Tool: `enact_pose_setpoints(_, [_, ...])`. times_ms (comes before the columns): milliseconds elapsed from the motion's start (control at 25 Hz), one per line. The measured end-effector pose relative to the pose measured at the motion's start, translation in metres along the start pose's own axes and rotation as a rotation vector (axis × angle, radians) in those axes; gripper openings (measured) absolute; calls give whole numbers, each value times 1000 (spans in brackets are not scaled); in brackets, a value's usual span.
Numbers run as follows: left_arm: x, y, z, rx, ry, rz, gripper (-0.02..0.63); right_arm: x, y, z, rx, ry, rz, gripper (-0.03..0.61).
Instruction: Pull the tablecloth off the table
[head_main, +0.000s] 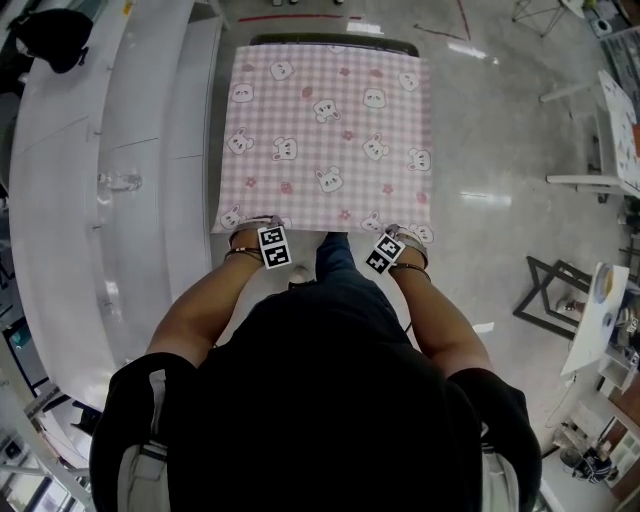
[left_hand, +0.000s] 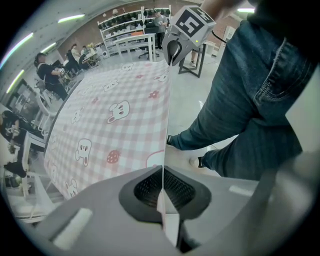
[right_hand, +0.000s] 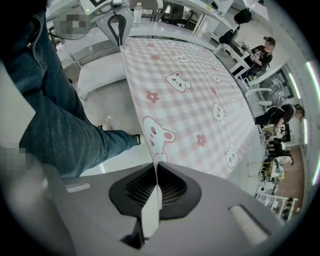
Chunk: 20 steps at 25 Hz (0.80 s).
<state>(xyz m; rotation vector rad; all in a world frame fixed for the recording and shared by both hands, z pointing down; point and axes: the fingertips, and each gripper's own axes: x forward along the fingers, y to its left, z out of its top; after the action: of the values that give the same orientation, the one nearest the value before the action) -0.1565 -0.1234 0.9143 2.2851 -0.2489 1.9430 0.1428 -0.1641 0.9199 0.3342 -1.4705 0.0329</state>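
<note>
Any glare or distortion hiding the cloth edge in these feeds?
Head view: light glare streaks the floor, not the tablecloth. Left gripper view and right gripper view: fisheye bending, dark corners, cloth edge sharp between shut jaws.

You have no words, numbers or brand names to read here. The left marker cube (head_main: 273, 246) and the right marker cube (head_main: 385, 252) bear only black-and-white square patterns. The tablecloth (head_main: 330, 130) carries cartoon animals and flowers, no lettering.
</note>
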Motion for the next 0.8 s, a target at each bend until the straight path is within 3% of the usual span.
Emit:
enact_pose_setpoints(360, [-27,-92,29,-28,-38,-28,3,-34,71,-65,38,13,12,28])
enact_pose_setpoints(800, [-67,-138,3,-87,-105,-47,2,-78,128,-61,99,-10,-33,28])
